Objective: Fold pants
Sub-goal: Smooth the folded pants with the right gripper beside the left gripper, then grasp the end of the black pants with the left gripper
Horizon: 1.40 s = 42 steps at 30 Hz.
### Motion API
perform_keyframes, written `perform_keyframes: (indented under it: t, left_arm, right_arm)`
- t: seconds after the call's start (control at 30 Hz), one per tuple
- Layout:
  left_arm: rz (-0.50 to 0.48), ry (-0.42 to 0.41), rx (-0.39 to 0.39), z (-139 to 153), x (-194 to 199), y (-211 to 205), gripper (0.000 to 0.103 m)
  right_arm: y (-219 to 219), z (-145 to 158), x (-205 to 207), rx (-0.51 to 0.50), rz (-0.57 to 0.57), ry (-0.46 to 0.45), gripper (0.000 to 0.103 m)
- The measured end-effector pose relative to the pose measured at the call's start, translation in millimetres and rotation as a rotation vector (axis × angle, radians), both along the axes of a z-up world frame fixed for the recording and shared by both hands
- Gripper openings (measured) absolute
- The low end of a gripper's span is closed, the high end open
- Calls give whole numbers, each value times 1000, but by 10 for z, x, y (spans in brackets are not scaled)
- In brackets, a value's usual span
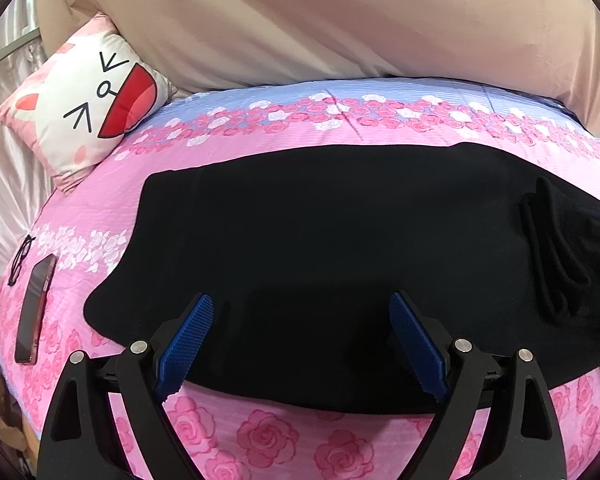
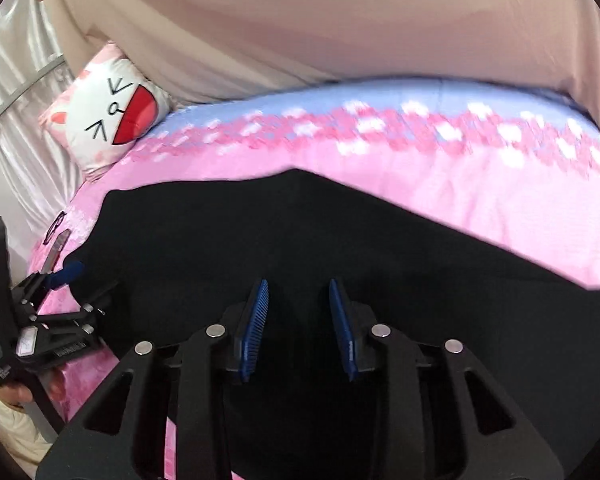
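Note:
Black pants (image 1: 320, 232) lie spread across a pink rose-patterned bed cover (image 1: 260, 440). My left gripper (image 1: 300, 304) is open wide, its blue pads over the near edge of the pants, holding nothing. At the far right of the left wrist view a bunched fold of the pants (image 1: 556, 256) stands raised. In the right wrist view the pants (image 2: 340, 240) fill the middle. My right gripper (image 2: 298, 286) has its blue pads partly apart over the black cloth; whether cloth sits between them is not clear. The left gripper also shows in the right wrist view (image 2: 66, 274) at the left.
A white cat-face pillow (image 1: 92, 100) leans at the bed's far left corner. A phone (image 1: 34, 312) and glasses (image 1: 20, 258) lie on the cover left of the pants. A beige curtain (image 1: 320, 20) hangs behind the bed. Shiny white fabric (image 1: 0, 184) lines the left side.

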<state>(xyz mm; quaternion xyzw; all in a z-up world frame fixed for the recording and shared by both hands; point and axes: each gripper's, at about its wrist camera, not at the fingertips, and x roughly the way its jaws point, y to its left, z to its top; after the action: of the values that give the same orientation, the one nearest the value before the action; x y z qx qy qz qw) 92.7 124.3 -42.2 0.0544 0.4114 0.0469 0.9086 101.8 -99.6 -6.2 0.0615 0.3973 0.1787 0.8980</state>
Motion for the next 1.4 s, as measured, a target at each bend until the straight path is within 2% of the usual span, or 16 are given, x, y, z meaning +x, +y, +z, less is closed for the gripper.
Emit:
perform_keyframes:
  t: [0.17, 0.3, 0.37, 0.47, 0.57, 0.7, 0.83, 0.97, 1.07, 1.1, 1.2, 1.27, 1.3, 1.33, 1.37, 1.4]
  left_arm:
    - [14, 2, -7, -2, -10, 66, 88]
    - [22, -2, 2, 8, -35, 139, 88]
    - [32, -1, 2, -1, -36, 180, 88]
    - [45, 3, -5, -16, -26, 241, 88]
    - [52, 1, -7, -10, -29, 287, 88]
    - [92, -32, -28, 64, -111, 510, 88]
    - [228, -42, -142, 141, -248, 1122, 88]
    - [368, -2, -365, 26, -376, 1750, 88]
    - [449, 30, -471, -117, -445, 2035, 88]
    - [450, 23, -491, -129, -455, 2066, 88]
    - [452, 21, -482, -113, -419, 2038, 88]
    - [442, 25, -474, -114, -330, 1998, 89]
    - [437, 27, -468, -122, -286, 1981, 90]
    - [429, 32, -462, -123, -240, 1944, 91]
    - [422, 32, -457, -122, -207, 1909, 91]
    - [413, 33, -456, -124, -176, 1878, 91]
  right_arm:
    - [244, -171, 133, -77, 14, 7, 31]
    - [219, -58, 65, -46, -7, -5, 31]
    - [284, 31, -13, -26, 16, -25, 31]
    - [482, -65, -7, -92, 54, -8, 31]
    - [595, -127, -2, -152, 41, -31, 32]
    - [548, 105, -120, -85, 38, -70, 32]
    - [498, 278, -279, -83, 24, -115, 32]
    - [447, 302, -383, -82, 14, -126, 32]
    - [428, 277, -433, -96, 8, -126, 32]
    - [409, 258, -441, -95, 6, -121, 32]
    - [335, 191, -470, -106, -11, -109, 32]
    - [289, 115, -490, -126, -18, -91, 36]
    - [288, 85, -513, -128, -8, -87, 43]
    - [292, 69, -538, -132, 4, -88, 52]
    - [339, 45, -566, -150, 23, -92, 76]
    - [404, 31, -600, -179, 40, -110, 82]
